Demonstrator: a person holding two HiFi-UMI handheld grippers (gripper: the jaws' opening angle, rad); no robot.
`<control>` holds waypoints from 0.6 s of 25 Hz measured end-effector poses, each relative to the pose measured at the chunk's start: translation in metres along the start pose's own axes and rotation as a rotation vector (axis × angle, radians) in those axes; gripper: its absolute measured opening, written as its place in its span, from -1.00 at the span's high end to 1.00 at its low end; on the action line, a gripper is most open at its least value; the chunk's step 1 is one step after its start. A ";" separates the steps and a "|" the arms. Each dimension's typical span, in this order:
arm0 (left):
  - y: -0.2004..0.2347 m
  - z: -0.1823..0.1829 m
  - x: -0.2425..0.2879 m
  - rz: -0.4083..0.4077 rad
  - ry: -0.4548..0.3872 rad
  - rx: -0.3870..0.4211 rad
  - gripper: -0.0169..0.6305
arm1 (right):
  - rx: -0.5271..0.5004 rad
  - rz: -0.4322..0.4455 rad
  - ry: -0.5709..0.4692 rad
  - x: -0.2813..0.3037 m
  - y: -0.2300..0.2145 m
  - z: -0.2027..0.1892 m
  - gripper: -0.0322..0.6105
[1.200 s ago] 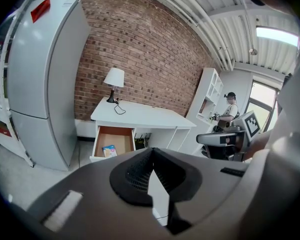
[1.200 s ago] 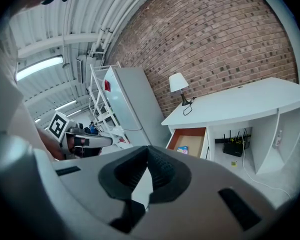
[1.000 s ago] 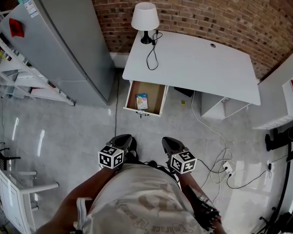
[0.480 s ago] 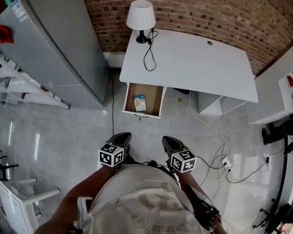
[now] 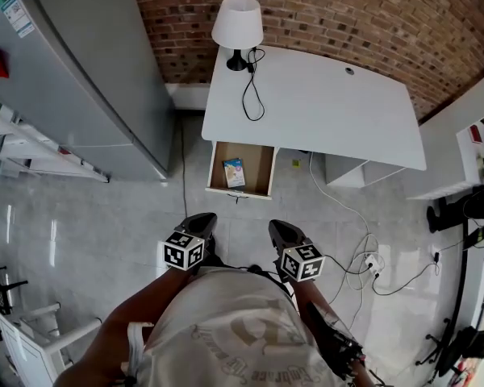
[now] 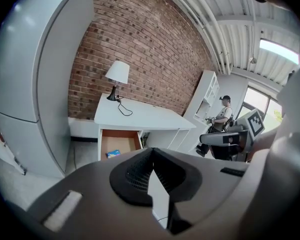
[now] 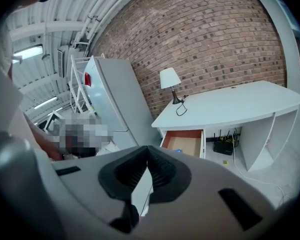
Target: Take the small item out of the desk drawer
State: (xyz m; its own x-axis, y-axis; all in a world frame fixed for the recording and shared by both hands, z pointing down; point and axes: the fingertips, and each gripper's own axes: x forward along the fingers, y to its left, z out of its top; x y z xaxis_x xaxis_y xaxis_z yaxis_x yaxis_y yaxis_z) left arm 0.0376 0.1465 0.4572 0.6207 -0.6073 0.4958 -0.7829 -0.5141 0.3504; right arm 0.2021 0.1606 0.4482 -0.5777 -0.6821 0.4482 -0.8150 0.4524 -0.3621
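The small item (image 5: 234,172), a flat packet with blue print, is seen lying in the open desk drawer (image 5: 259,164), toward its left side. The drawer is pulled out from under the left end of the white desk (image 5: 331,111), on which a table lamp (image 5: 239,24) and its black cable (image 5: 253,95) are placed. A grey refrigerator (image 5: 89,63) stands to the left of the desk.

Both grippers are held low, close to the person's body and well apart from the drawer. The jaws of the left gripper (image 5: 202,219) are pressed together with nothing between them, and those of the right gripper (image 5: 277,230) are closed in the same way, also empty.

The step in hand is judged to be the approach. To do it well, the drawer should be reached from its front, and one gripper should be opened before it is lowered. The packet should be taken by its edges, because a flat thing on the drawer floor is easily pushed away instead of caught.
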 end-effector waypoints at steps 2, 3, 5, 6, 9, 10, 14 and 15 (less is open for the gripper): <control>0.010 0.002 0.001 -0.015 0.004 -0.003 0.93 | 0.004 -0.021 0.007 0.008 0.002 0.002 0.88; 0.014 0.003 0.001 -0.023 0.006 -0.004 0.93 | 0.008 -0.032 0.008 0.012 0.003 0.003 0.88; 0.025 0.007 0.001 -0.035 0.007 -0.003 0.93 | 0.016 -0.053 0.009 0.021 0.003 0.007 0.88; 0.031 0.010 0.002 -0.039 0.006 -0.001 0.93 | 0.019 -0.063 0.007 0.026 0.004 0.009 0.88; 0.050 0.019 0.001 -0.048 0.001 0.004 0.93 | 0.023 -0.094 -0.004 0.039 0.006 0.016 0.88; 0.056 0.021 0.000 -0.051 -0.001 0.006 0.93 | 0.023 -0.102 -0.007 0.043 0.008 0.018 0.88; 0.081 0.030 -0.007 -0.060 -0.013 0.011 0.93 | 0.014 -0.124 -0.008 0.062 0.017 0.025 0.88; 0.088 0.033 -0.010 -0.059 -0.016 0.010 0.93 | 0.010 -0.129 -0.008 0.068 0.019 0.028 0.88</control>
State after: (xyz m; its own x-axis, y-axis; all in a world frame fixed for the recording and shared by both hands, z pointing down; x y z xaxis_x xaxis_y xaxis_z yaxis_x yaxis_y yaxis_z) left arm -0.0364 0.0875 0.4571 0.6667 -0.5854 0.4613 -0.7443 -0.5557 0.3706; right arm 0.1487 0.1069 0.4488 -0.4676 -0.7387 0.4855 -0.8821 0.3545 -0.3101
